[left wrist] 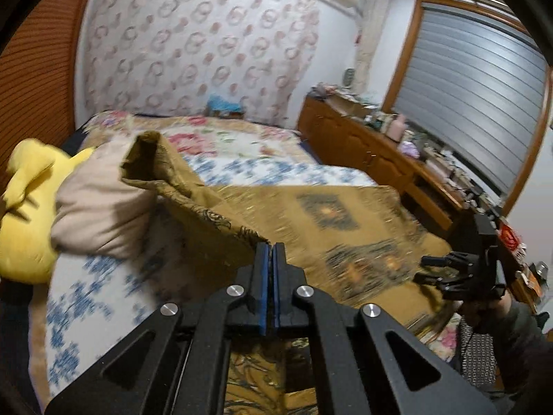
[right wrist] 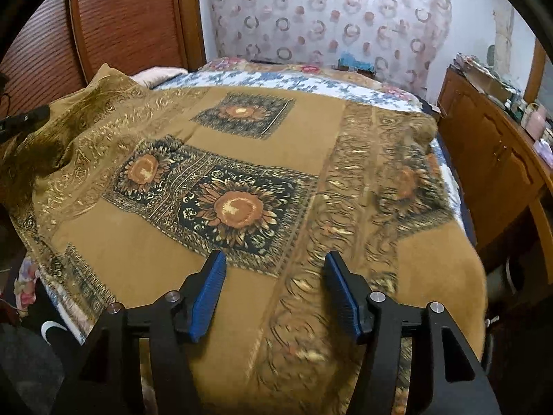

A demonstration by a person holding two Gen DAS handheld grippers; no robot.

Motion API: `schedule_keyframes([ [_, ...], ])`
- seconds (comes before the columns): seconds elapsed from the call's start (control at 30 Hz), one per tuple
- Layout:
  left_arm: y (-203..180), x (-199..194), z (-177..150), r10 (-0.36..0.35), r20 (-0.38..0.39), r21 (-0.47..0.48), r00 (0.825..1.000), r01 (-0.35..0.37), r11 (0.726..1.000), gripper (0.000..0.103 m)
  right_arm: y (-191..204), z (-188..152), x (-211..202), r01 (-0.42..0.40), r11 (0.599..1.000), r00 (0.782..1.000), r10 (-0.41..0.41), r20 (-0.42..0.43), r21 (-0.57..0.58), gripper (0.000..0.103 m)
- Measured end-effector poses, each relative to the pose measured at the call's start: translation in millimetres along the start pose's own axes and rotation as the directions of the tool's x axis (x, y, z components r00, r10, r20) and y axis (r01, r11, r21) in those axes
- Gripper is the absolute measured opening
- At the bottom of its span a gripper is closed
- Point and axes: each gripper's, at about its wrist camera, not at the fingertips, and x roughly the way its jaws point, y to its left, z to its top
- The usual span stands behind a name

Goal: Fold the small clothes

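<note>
A large brown cloth (right wrist: pixel 276 145) printed with sunflower squares lies spread over the bed. My left gripper (left wrist: pixel 271 252) is shut, with the cloth's left edge pinched between its blue pads. From there a fold of the cloth (left wrist: pixel 179 186) rises off the bed up to the left. Over the cloth's near edge my right gripper (right wrist: pixel 274 266) stands open, its blue pads (right wrist: pixel 211 290) wide apart with nothing between them. In the left wrist view the right gripper (left wrist: pixel 435 269) shows at the right, held in a person's hand.
Under the cloth lies a floral bedspread (left wrist: pixel 262 166). A beige pillow (left wrist: pixel 100 207) and a yellow soft toy (left wrist: pixel 27 207) lie at the bed's left. A cluttered wooden dresser (right wrist: pixel 490 152) runs along the right side. A brown slatted door (right wrist: pixel 121 17) stands behind at left.
</note>
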Motion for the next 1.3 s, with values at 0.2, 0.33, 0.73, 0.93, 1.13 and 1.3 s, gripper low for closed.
schedule_keyframes([
  [0.2, -58.3, 19.0, 27.7, -0.112, -0.020, 0.091, 0.993, 0.114, 0.989, 0.002, -18.3, -11.0, -30.8, 0.027, 0.999, 0.999, -0.029, 0.043, 0.033, 0.061],
  [0.33, -100.6, 32.9, 44.3, -0.191, -0.046, 0.154, 0.980, 0.196, 0.968, 0.002, -28.5, -16.4, -50.6, 0.049, 0.997, 0.996, -0.053, 0.071, 0.057, 0.061],
  [0.73, -187.8, 80.5, 42.6, -0.201, -0.199, 0.344, 0.959, 0.260, 0.902, 0.006, -39.7, -27.7, -69.4, 0.080, 0.991, 0.991, -0.091, 0.100, 0.107, 0.061],
  [0.93, -163.7, 91.0, 28.0, -0.134, -0.228, 0.324, 0.964, 0.205, 0.924, 0.018, -36.0, -19.8, -60.9, 0.054, 0.993, 0.991, -0.066, 0.114, 0.105, 0.061],
  [1.13, -128.4, 94.6, 14.1, -0.072, -0.227, 0.286, 0.971, 0.137, 0.948, 0.042, -21.2, -6.4, -40.5, -0.007, 0.998, 0.994, 0.000, 0.113, 0.059, 0.061],
  [1.3, -92.4, 94.8, -2.8, 0.014, -0.237, 0.267, 0.971, 0.052, 0.962, 0.050, -4.1, 5.9, -22.8, -0.054, 0.998, 0.993, 0.051, 0.102, 0.023, 0.061],
])
